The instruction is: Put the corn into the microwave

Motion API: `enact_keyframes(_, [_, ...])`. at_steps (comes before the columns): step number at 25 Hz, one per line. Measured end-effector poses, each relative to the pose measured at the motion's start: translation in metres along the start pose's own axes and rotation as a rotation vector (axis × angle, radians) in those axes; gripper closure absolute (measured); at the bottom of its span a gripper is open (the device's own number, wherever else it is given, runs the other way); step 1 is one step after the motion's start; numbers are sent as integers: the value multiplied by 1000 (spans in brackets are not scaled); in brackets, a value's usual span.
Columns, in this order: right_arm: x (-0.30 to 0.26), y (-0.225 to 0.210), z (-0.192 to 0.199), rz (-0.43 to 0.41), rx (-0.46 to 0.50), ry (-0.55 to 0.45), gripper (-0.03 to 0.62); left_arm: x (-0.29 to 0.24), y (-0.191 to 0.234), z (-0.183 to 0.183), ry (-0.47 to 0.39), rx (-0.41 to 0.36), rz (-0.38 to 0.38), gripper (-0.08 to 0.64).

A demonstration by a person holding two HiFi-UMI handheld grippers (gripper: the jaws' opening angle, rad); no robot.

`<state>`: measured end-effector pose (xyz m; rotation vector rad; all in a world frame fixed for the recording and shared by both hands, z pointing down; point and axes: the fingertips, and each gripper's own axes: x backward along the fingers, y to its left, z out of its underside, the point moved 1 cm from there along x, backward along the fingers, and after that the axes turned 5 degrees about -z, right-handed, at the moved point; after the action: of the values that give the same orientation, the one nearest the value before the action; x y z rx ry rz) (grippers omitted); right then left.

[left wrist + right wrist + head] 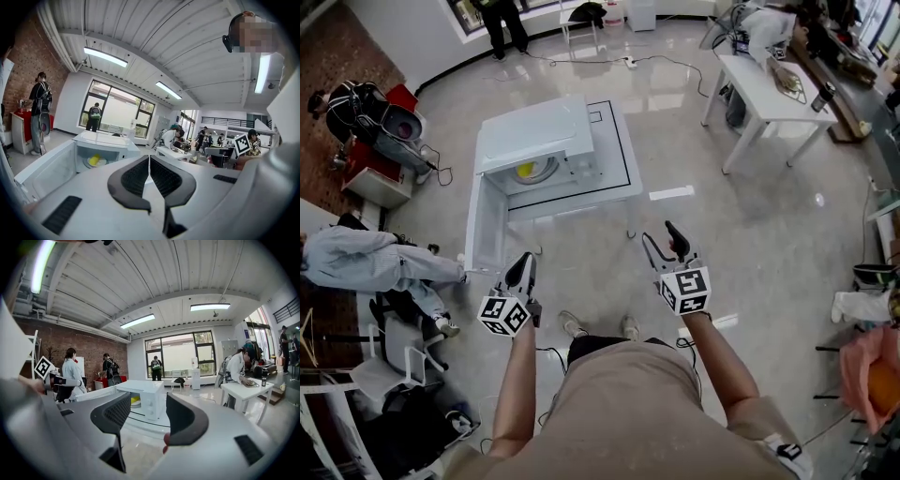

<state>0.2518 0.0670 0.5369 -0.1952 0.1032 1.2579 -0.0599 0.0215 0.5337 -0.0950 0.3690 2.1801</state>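
A: First entry, largest item?

B: Floor (750,234). Pale glossy tile, reflecting the ceiling lights.

A: Next down.

B: Worktop (619,141). White, low, with a black outline marked on its top. It carries the microwave on its left part in the head view.

A: The microwave, then.

B: Microwave (534,131). White, one unit. Its door (484,225) stands fully open, swung out toward the person, so the cavity is exposed.

A: Tools?

B: Two. Left gripper (527,259): its jaws are pressed together, pad against pad, with nothing between them. It points toward the open door and is clear of it. Right gripper (658,232): its jaws are spread wide and hold nothing; only floor and the worktop show through the gap. It is well apart from the microwave.

A: Contents of the cavity?

B: Plate (546,169). Round, pale, lying flat on the cavity floor.

A: And the smallest?

B: Corn (526,171). Yellow, one piece. It lies on the plate inside the microwave, toward the open side. Neither gripper touches it.
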Motion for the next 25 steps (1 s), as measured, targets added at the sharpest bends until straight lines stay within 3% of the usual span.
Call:
enact_keyframes(4, [1, 6, 16, 10, 52, 86, 447, 2, -5, 12, 25, 17, 20, 561])
enact_keyframes(17, [-28, 39, 29, -72, 71, 116, 484, 4, 10, 21, 60, 26, 17, 561])
enact_keyframes(25, [-17, 38, 34, -92, 53, 124, 508, 3, -3, 29, 77, 31, 27, 561])
